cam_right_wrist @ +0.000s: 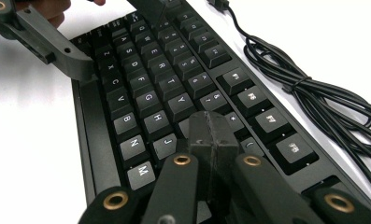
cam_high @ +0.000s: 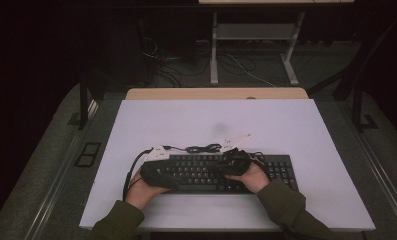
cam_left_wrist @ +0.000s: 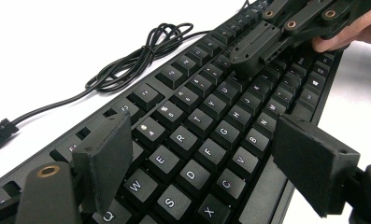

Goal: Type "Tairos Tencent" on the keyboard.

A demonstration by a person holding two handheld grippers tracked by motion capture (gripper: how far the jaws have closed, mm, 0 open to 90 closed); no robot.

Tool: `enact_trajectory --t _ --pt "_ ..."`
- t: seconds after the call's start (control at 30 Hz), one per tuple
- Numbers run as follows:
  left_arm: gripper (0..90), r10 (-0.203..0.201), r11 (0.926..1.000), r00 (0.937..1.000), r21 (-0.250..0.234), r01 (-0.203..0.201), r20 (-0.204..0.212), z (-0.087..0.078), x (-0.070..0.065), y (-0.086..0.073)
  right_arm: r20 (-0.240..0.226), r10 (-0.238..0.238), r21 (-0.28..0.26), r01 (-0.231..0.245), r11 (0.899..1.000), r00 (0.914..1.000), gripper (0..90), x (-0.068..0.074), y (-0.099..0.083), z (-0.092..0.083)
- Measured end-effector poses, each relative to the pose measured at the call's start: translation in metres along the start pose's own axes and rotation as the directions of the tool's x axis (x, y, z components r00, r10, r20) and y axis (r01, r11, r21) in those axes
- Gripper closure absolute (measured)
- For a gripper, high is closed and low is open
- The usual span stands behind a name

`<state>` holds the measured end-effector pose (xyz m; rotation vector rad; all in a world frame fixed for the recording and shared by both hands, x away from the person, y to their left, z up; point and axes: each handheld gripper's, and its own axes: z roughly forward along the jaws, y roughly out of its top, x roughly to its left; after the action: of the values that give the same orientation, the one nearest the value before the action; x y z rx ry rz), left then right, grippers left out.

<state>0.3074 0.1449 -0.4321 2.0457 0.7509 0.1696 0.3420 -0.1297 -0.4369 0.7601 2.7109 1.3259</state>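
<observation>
1. Black plastic is dominating the near half of the white worktop (cam_high: 296,125): a full-size keyboard (cam_high: 281,172) is lying flat, parallel to the near edge and a little closer to that edge than to the far one.
2. Its cable (cam_high: 202,148) is sitting bundled in loose loops on the worktop just beyond the keyboard's far side, toward the middle (the left gripper view shows the loops (cam_left_wrist: 141,60) tied together at one spot).
3. The left gripper (cam_high: 158,172) is hovering over the keyboard's left end, and its jaws are standing wide apart with nothing between them; in the left gripper view the letter keys around W, E, S and D are showing in the gap between the two pads.
4. The right gripper (cam_high: 234,162) is resting over the middle of the keyboard, and its jaws are pressed fully together on nothing.
5. In the right gripper view the closed tips are coming down among the keys just past J and H; whether they are actually pressing a key I cannot tell.
6. The person's hands are coming in from the near edge, one on each gripper.
</observation>
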Motion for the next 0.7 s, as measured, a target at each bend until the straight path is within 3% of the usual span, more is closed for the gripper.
enact_trajectory --t 0.7 --pt "20.0 0.003 1.0000 1.0000 0.004 -0.003 -0.004 -0.0002 0.0000 0.0001 0.004 0.009 0.020 -0.009 1.000 0.9999 89.4 -0.0019 -0.0015 0.0024"
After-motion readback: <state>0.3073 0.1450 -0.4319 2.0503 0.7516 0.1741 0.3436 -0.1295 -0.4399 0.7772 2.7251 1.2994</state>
